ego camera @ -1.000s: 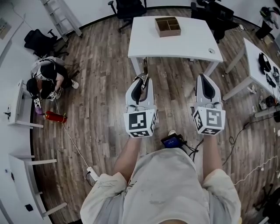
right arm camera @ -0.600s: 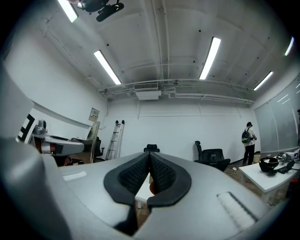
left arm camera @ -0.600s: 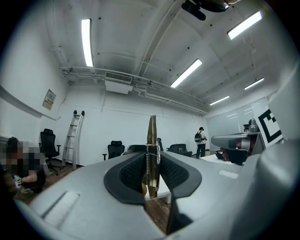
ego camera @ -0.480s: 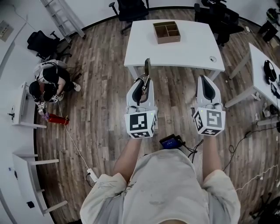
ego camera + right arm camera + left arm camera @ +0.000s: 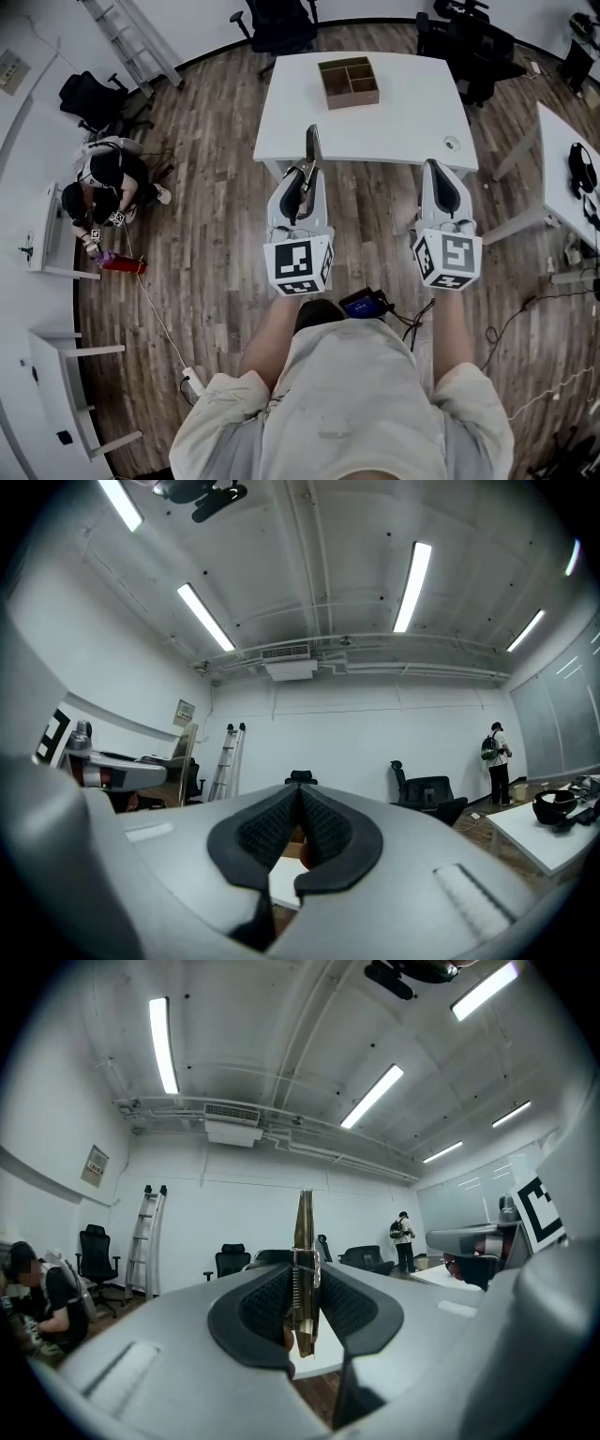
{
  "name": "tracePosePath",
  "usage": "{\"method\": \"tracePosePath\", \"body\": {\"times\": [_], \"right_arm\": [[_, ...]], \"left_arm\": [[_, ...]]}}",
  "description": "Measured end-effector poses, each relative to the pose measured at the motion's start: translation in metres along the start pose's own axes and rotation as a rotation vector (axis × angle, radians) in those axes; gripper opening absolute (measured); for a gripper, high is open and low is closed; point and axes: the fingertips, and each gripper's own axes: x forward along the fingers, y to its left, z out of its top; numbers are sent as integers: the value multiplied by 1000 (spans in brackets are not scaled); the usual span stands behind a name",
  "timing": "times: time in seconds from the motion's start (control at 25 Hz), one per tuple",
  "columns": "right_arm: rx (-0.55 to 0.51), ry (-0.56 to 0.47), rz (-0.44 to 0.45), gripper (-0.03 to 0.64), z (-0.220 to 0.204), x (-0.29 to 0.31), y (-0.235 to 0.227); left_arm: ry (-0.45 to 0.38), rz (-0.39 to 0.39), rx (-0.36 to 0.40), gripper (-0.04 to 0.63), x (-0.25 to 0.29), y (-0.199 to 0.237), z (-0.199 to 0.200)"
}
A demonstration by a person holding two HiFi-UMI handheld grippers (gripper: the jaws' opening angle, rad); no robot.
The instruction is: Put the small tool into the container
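Left hand-held gripper (image 5: 302,178): clamped on small tool (image 5: 312,146), by counter (image 5: 403,117) near edge. Right hand-held gripper (image 5: 440,171): jaws together, empty. Container (image 5: 349,82): far edge.

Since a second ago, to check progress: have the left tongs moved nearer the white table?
Yes. The left tongs carried the small tool forward, toward the white table; its tip now overlaps the table's near edge.

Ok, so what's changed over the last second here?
The person has walked toward the white table, so it and the container on it now sit nearer in the head view. Nothing was picked up or released: the left gripper keeps its jaws on the small tool, the right gripper stays shut and empty.
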Motion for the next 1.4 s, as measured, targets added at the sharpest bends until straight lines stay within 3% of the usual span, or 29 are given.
{"method": "tracePosePath", "body": {"times": [0.24, 0.44, 0.68, 0.76, 0.88, 1.04, 1.16, 1.28, 1.4], "right_arm": [[-5, 19, 0, 5, -41, 123, -44], [-23, 30, -17, 5, -70, 247, -49], [-28, 52, -33, 5, -93, 501, -63], [-29, 53, -33, 5, -102, 557, -68], [-37, 52, -34, 5, -110, 620, -34], [-58, 67, -43, 5, -120, 783, 46], [-75, 76, -46, 5, -130, 878, 82], [-88, 83, -63, 5, -136, 947, 104], [-94, 81, -81, 5, -135, 997, 111]], "left_arm": [[10, -9, -6, 104, 132, 25, -35], [11, -32, -16, 104, 247, 82, -64], [29, -62, -29, 104, 474, 201, -84], [33, -69, -28, 104, 525, 222, -93], [24, -77, -31, 104, 564, 280, -100], [25, -87, -50, 104, 662, 435, -111], [28, -89, -63, 103, 726, 517, -123], [28, -104, -80, 104, 774, 573, -130], [26, -128, -86, 104, 816, 603, -130]]}}
